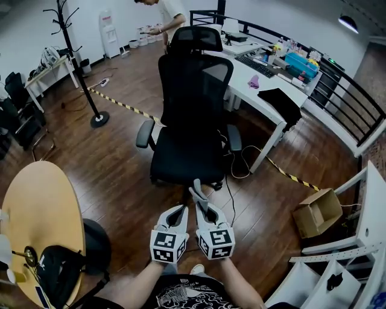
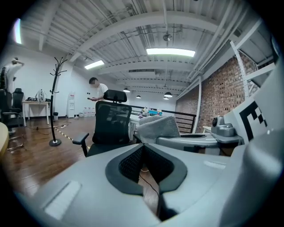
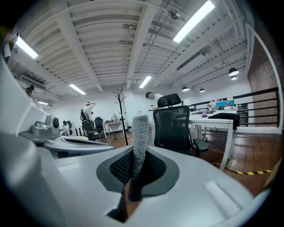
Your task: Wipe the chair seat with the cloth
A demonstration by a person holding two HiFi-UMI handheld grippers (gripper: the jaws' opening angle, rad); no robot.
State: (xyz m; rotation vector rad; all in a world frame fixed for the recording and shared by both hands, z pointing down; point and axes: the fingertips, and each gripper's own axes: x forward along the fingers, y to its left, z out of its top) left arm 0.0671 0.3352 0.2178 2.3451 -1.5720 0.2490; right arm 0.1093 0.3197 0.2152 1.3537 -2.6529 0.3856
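A black mesh office chair stands in front of me, its seat bare. My right gripper is shut on a grey cloth, which sticks up out of its jaws just short of the seat's front edge. In the right gripper view the cloth rises between the pads, with the chair beyond it. My left gripper is alongside, shut with nothing in it. The left gripper view shows its closed jaws, the cloth to the right and the chair ahead.
A white desk with a dark item stands right of the chair. A cable trails on the floor by the chair base. There is a cardboard box at right, a round yellow table at left, a coat stand and a person behind.
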